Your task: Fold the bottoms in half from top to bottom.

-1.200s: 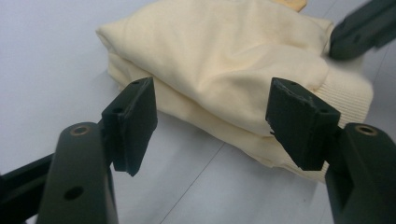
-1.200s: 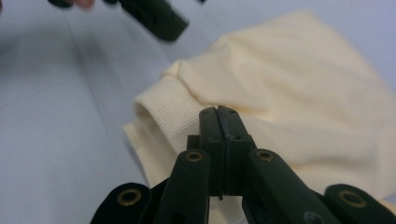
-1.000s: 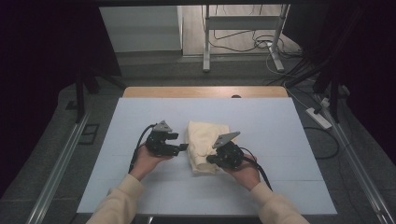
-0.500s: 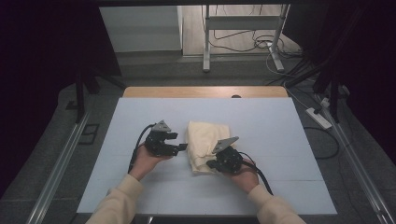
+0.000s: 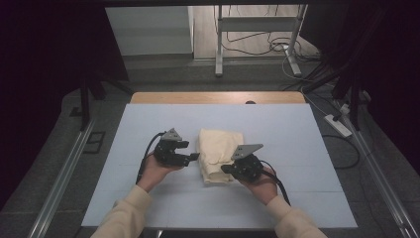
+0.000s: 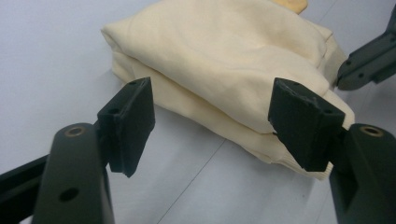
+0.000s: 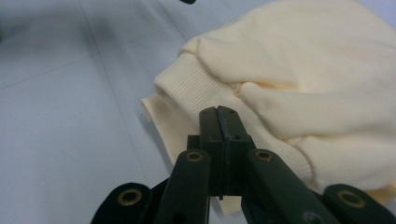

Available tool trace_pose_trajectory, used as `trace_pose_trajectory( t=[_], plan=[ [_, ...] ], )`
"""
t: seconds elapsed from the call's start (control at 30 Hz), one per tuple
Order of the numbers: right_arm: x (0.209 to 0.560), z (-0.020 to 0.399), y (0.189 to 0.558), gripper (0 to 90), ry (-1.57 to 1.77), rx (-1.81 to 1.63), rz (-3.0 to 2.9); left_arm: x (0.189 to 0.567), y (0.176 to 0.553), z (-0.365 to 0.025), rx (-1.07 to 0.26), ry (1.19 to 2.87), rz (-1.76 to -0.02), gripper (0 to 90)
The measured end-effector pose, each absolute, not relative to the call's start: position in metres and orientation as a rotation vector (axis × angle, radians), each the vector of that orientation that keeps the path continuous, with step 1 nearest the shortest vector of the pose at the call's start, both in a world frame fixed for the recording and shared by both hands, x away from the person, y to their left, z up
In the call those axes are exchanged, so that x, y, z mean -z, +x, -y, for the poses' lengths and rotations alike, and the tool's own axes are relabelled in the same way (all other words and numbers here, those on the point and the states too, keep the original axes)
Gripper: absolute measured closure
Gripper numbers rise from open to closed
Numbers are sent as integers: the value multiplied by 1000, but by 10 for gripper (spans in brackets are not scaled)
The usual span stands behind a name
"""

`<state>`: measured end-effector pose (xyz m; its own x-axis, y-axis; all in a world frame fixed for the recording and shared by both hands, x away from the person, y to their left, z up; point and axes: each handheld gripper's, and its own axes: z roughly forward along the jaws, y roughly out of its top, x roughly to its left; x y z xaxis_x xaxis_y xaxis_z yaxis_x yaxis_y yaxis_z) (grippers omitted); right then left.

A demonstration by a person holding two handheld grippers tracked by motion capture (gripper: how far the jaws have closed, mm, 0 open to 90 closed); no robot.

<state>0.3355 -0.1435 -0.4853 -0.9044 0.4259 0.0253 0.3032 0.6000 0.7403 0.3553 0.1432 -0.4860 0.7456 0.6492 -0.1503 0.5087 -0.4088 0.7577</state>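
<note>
Right tongs have slid slightly inward along the near edge of the folded cream sweater since earlier; jaws closed, whether they pinch the ribbed cuff can't be made out; left tongs unmoved, open, just beside its left edge; sweater mid-worktop; its underside hidden.

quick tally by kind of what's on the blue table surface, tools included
Cream folded garment: 1
Black handheld tools: 2, left tool and right tool
Total: 3
</note>
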Motion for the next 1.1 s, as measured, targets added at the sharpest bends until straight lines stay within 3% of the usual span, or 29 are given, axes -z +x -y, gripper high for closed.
trace_pose_trajectory(
  t=[0.53,0.83,1.1],
  plan=[
    [482,172,334,863,699,-1205,-2638,488,333,-160,-216,2076,-905,307],
    [484,205,322,484,826,-1212,-2554,496,301,-173,-213,2098,-920,305],
    [490,237,312,412,873,-1154,-2536,500,286,-174,-220,2135,-910,299]
  ],
)
